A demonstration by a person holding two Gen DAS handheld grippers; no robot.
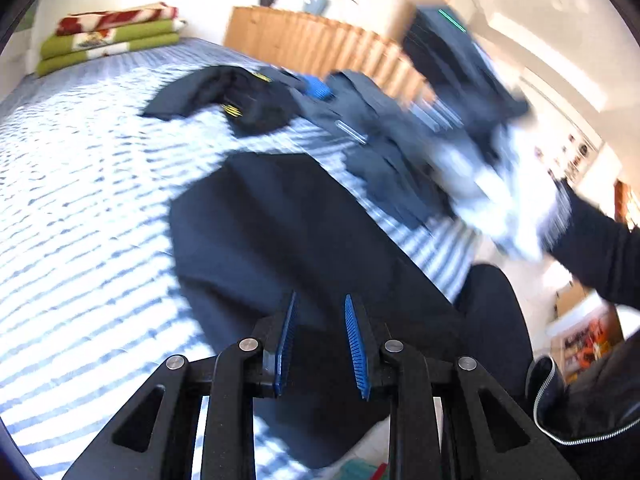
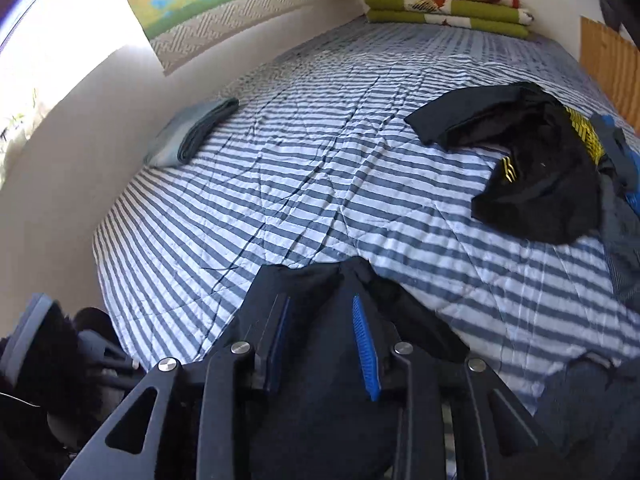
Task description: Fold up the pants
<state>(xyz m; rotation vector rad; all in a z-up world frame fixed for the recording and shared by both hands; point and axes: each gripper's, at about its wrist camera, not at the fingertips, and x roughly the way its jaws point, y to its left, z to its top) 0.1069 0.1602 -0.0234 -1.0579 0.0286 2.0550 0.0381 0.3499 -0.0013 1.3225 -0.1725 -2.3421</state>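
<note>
On the striped bedspread (image 2: 280, 184), dark navy pants (image 1: 280, 232) are lying spread out, one end reaching toward the near edge of the bed. Both grippers are hovering over that near end. The left gripper (image 1: 320, 304) is showing its two blue-padded fingers (image 1: 354, 336) standing apart with a gap between them, and the pants are lying below that gap; the pads are not pressing on the cloth. The right gripper (image 2: 322, 312) is pointing down over a bunched fold of the same dark cloth. Its fingers (image 2: 366, 352) are also standing apart, and the cloth is rising up between them, but whether the pads are pinching it I cannot tell.

Farther back on the bed, a black garment with yellow markings (image 2: 532, 160) is lying crumpled, with a grey-blue garment (image 2: 620, 216) just beside it at the right edge. A folded grey-blue cloth (image 2: 192, 132) is sitting against the wall. A stack of folded green and red blankets (image 2: 448, 4) is resting at the far end. In the left wrist view, a dark sleeve (image 1: 596, 256) is reaching in from the right, much blurred, and a wooden cabinet (image 1: 316, 44) is standing behind the bed.
</note>
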